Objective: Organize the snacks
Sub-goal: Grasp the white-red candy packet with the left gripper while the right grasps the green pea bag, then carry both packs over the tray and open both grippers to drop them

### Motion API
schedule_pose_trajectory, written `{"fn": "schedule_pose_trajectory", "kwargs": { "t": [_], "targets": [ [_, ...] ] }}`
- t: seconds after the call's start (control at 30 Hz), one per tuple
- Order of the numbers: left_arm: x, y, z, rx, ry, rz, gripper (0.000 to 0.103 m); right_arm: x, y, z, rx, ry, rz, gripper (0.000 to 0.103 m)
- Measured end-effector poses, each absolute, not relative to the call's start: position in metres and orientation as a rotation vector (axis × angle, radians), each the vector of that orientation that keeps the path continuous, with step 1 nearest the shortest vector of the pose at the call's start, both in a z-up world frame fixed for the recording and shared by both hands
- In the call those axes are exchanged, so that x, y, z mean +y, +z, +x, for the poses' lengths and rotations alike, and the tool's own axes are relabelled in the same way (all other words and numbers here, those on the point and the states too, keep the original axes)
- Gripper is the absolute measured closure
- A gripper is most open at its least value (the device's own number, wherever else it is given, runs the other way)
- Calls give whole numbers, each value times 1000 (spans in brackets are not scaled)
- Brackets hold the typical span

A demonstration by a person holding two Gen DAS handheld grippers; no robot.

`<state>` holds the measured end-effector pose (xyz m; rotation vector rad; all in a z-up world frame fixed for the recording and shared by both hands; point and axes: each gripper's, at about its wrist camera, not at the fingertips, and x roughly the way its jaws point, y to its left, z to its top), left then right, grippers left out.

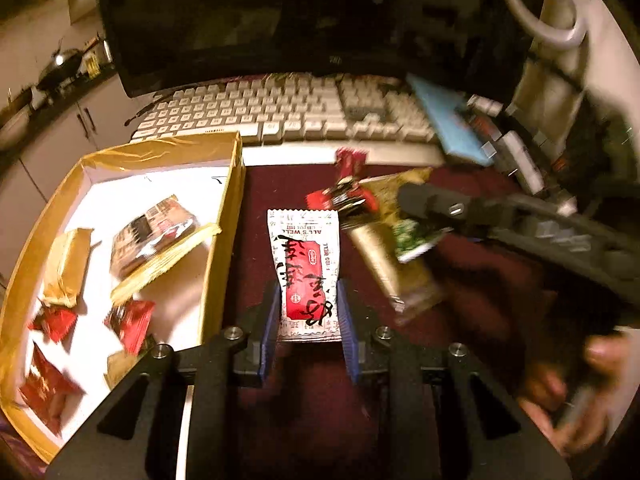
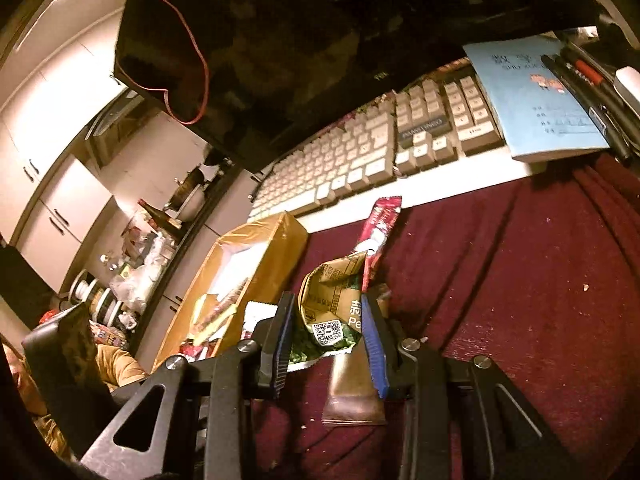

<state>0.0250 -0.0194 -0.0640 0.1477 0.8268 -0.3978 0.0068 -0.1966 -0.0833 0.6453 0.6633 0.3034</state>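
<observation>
Left gripper (image 1: 306,314) clamped on white-and-red printed snack sachet (image 1: 304,268), long axis fwd, just right of yellow cardboard box (image 1: 224,216). Right gripper (image 2: 330,330) clamped on crumpled tan-green packet (image 2: 334,300), farther from box.

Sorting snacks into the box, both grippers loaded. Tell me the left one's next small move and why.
Probably carry the white-and-red sachet left over the gold box wall. The left hand-held gripper is already shut on it, the box sits right beside it with other snacks inside, and the right hand-held gripper is busy with the green-and-tan packet.
</observation>
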Motion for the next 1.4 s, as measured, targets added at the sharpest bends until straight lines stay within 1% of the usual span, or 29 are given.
{"fn": "schedule_pose_trajectory", "kwargs": {
  "t": [0.3, 0.5, 0.63, 0.87, 1.13, 1.4],
  "targets": [
    [70, -29, -8, 745, -304, -11, 78, -193, -75, -10, 634, 300, 641, 70],
    [118, -37, -7, 765, -184, -40, 78, -144, -45, -36, 634, 357, 506, 70],
    [127, -48, -5, 788, -155, -51, 78, -106, -35, -39, 646, 432, 446, 70],
    [134, -61, -3, 819, -132, -33, 78, -49, -38, -34, 703, 513, 352, 70],
    [140, -73, 1, 855, -127, -17, 78, -11, -39, -22, 732, 499, 252, 70],
    [147, -80, 2, 875, -129, -3, 78, 7, -45, -2, 761, 501, 222, 70]
  ]
}}
